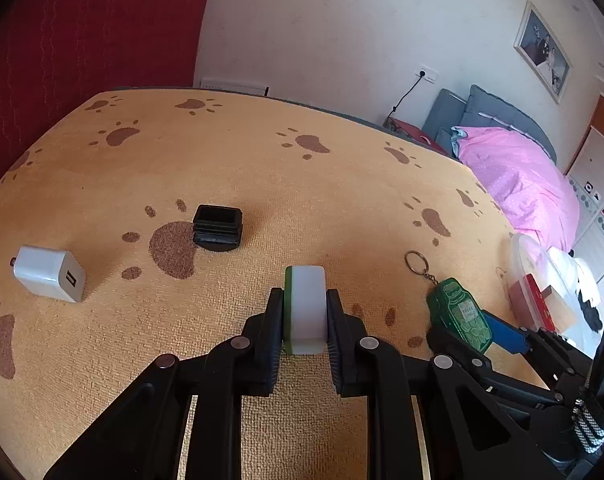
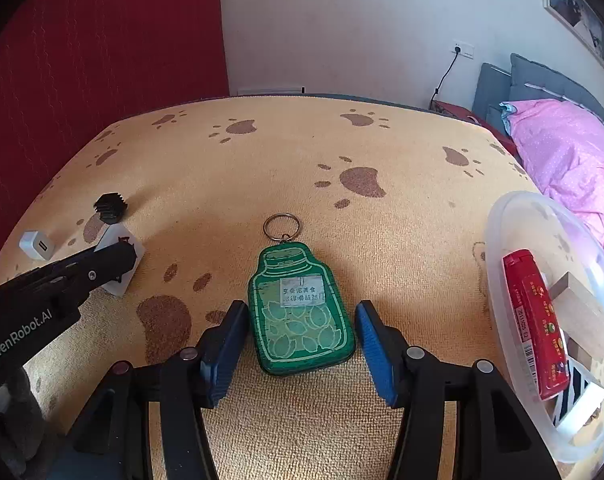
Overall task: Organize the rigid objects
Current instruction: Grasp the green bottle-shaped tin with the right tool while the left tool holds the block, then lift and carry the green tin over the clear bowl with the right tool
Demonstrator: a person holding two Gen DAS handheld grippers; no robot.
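My left gripper [image 1: 305,294] is shut on a white block with a green side [image 1: 306,308], held upright just above the orange paw-print cloth. The right wrist view shows that same block [image 2: 118,280] between the black fingers at the far left. A green bottle-shaped tin [image 2: 300,308] with a key ring [image 2: 282,226] lies flat on the cloth. My right gripper [image 2: 300,320] straddles it, its blue pads [image 2: 226,336] standing on either side and slightly off the tin's edges. In the left wrist view the tin [image 1: 458,316] lies to the right of the block.
A white USB charger [image 1: 50,278] and a black ribbed cap [image 1: 218,228] lie on the left of the cloth. A clear plastic tub [image 2: 514,216] at the right edge holds a red box [image 2: 536,320] and a wooden block [image 2: 582,308]. A bed with a pink duvet [image 2: 570,160] stands beyond.
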